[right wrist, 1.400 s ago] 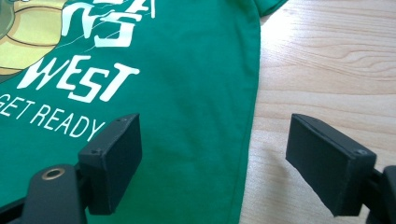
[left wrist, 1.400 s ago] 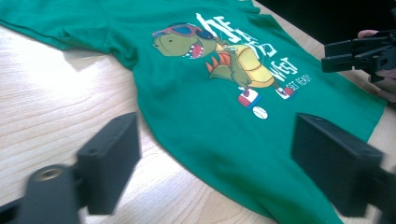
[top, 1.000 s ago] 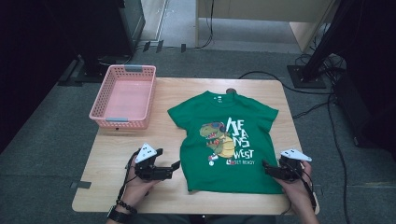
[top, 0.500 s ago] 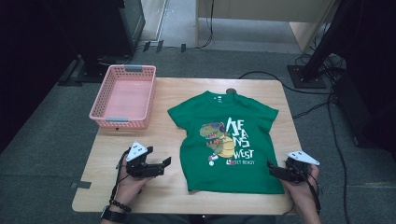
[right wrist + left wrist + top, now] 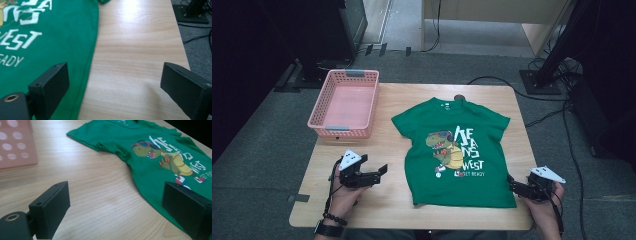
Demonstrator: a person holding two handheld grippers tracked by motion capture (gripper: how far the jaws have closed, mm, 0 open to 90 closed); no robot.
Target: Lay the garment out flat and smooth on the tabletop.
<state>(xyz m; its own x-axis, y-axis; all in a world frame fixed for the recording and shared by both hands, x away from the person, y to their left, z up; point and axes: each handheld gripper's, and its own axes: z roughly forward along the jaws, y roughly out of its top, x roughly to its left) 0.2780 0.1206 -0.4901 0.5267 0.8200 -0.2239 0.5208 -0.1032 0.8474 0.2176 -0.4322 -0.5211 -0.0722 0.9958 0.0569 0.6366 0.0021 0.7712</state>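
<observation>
cotton shirt (image 5: 455,150), green with a cartoon dinosaur print, lies flat and face up mid-table; its collar is cut off in the left gripper view. left gripper (image 5: 379,172) and right gripper (image 5: 513,186) flank its hem with jaws wide, holding nothing. perforated pink plastic basket (image 5: 344,102) sits at the smooth wooden table's (image 5: 382,140) far left corner.

A lab or recording studio, not a home: a bare wooden bench (image 5: 387,145) stands alone on grey carpet (image 5: 267,145), black cables (image 5: 492,80) trail across the floor at 12 and 2 o'clock, a dark equipment cabinet (image 5: 312,30) sits at 11, and stand bases (image 5: 539,82) at 1.
</observation>
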